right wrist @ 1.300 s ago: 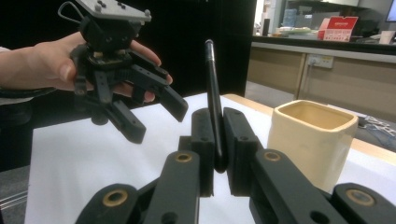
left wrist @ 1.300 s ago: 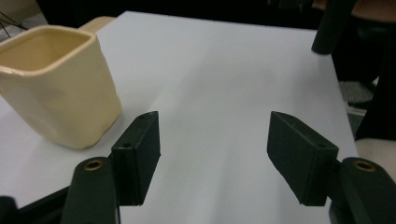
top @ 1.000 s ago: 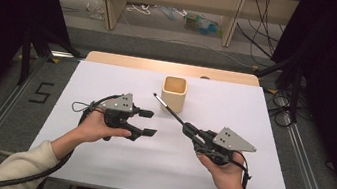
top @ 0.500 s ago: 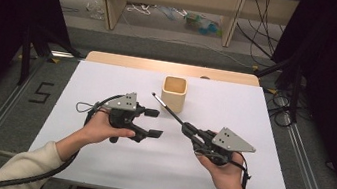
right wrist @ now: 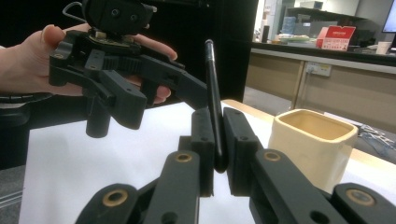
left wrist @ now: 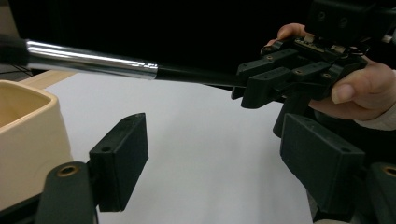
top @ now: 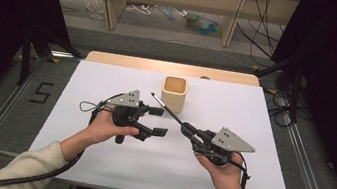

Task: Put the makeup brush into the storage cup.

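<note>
My right gripper (top: pixel 187 128) is shut on the lower end of a slim black stick (top: pixel 169 111) with a silver collar, which slants up and left toward the beige cup (top: pixel 173 94). In the right gripper view the pads (right wrist: pixel 204 140) clamp the stick (right wrist: pixel 212 84) upright. My left gripper (top: pixel 158 122) is held level at centre left. Its jaws have just been opening and stand wide apart with nothing between them. In the left gripper view the stick (left wrist: pixel 93 63) crosses above my open left gripper (left wrist: pixel 219 163), and the right gripper (left wrist: pixel 261 84) holds it at the far right.
The white tabletop (top: pixel 96 159) has free room at the front and on both sides. The square cup (right wrist: pixel 313 140) stands empty at the back centre, close to the stick's tip. A wooden strip (top: pixel 126 61) edges the far side, and dark curtains flank the table.
The left gripper's jaws stand wider apart than a second ago. The right gripper and the stick have kept still.
</note>
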Demonstrator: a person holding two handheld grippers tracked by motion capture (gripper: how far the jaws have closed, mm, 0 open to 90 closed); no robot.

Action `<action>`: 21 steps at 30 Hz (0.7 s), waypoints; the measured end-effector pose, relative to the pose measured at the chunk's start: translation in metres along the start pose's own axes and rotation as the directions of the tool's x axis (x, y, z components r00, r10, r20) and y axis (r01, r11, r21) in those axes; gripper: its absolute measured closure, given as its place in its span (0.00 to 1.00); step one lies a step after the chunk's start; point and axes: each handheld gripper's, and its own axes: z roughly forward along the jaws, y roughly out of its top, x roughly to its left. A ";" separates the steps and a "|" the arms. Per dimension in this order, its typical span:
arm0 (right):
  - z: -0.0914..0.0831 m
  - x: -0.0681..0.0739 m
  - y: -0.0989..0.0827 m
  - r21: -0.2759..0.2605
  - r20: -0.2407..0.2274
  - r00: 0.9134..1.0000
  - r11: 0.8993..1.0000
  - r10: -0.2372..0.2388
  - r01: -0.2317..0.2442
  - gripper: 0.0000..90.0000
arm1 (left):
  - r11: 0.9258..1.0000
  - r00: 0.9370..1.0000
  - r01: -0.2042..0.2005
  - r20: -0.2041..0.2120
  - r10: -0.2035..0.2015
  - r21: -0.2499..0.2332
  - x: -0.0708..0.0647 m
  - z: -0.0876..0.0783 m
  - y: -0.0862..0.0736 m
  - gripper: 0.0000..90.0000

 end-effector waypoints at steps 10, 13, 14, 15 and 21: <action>0.001 0.001 0.000 -0.012 0.004 1.000 1.000 0.003 -0.003 0.94 | 1.000 1.000 0.000 0.002 0.000 -0.030 0.001 0.003 0.003 0.27; 0.000 0.000 0.000 -0.005 -0.006 1.000 1.000 0.002 -0.002 0.94 | 0.999 1.000 0.006 0.003 -0.006 -0.039 0.001 0.004 0.004 0.27; 0.000 0.000 0.000 -0.006 -0.005 1.000 1.000 0.002 -0.002 0.94 | 0.999 1.000 0.010 0.000 -0.010 -0.044 0.001 0.004 0.004 0.27; 0.000 0.000 0.000 -0.005 -0.004 1.000 1.000 0.003 -0.003 0.94 | 0.999 1.000 0.022 -0.001 -0.022 -0.048 0.001 0.004 0.004 0.27; 0.001 0.000 0.000 -0.005 -0.008 1.000 1.000 0.005 -0.005 0.94 | 0.998 1.000 0.020 0.000 -0.020 -0.056 0.000 0.004 0.006 0.27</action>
